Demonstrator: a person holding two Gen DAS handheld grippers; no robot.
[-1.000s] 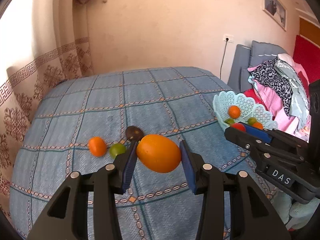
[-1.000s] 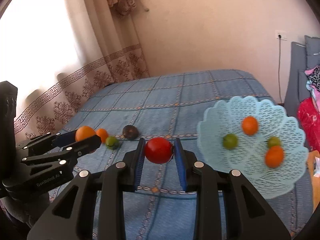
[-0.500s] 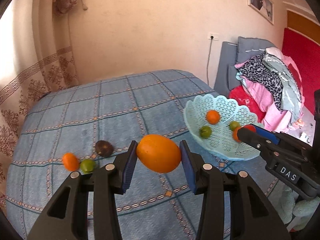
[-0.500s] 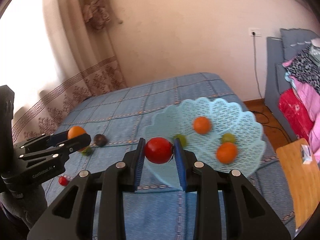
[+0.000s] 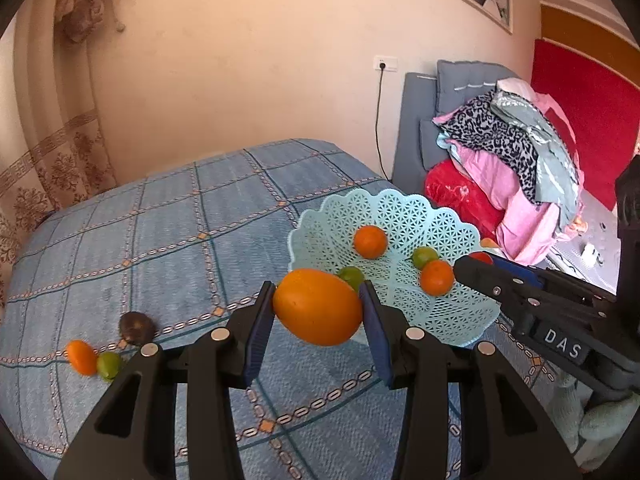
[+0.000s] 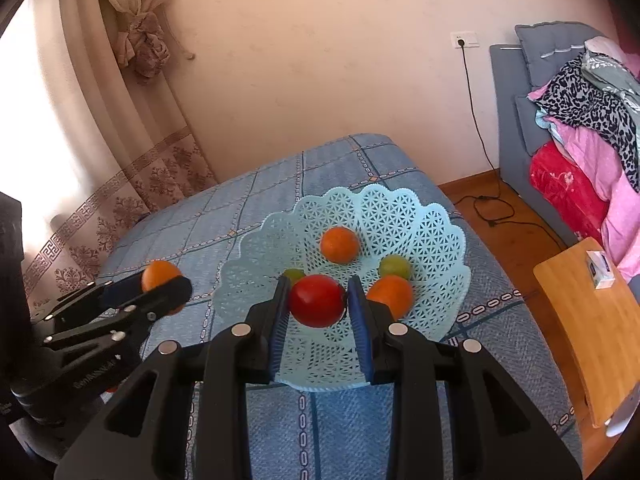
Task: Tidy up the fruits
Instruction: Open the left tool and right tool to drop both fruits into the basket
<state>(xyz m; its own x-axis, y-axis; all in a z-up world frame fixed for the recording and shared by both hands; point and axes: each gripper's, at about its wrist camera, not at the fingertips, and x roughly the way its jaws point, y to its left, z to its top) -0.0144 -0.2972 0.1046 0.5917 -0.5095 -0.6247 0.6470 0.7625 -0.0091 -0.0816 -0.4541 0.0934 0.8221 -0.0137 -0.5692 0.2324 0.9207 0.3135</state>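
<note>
Left gripper (image 5: pixel 318 307), lower centre of the left wrist view: fingers (image 5: pixel 259 320) closed on a large orange fruit (image 5: pixel 317 306), held above the blue checked bedspread (image 5: pixel 168 248) just left of the basket rim. Right gripper (image 6: pixel 318 301), lower centre of the right wrist view: fingers (image 6: pixel 279 312) closed on a red tomato (image 6: pixel 317 300), held over the near half of the pale blue lattice basket (image 6: pixel 432 224).

Inside the basket, right wrist view: one orange (image 6: pixel 339 244) at centre, a second orange (image 6: pixel 390 295) lower right, a green fruit (image 6: pixel 395 266) to the right, another green fruit (image 6: pixel 294 275) partly hidden behind the left finger.

On the bedspread, lower left of the left wrist view: a small orange (image 5: pixel 81 357) touching a green fruit (image 5: pixel 108 365), with a dark brown fruit (image 5: pixel 137 327) just above and right of them. Pile of clothes (image 5: pixel 516 148) on a grey chair, right side of the frame.
</note>
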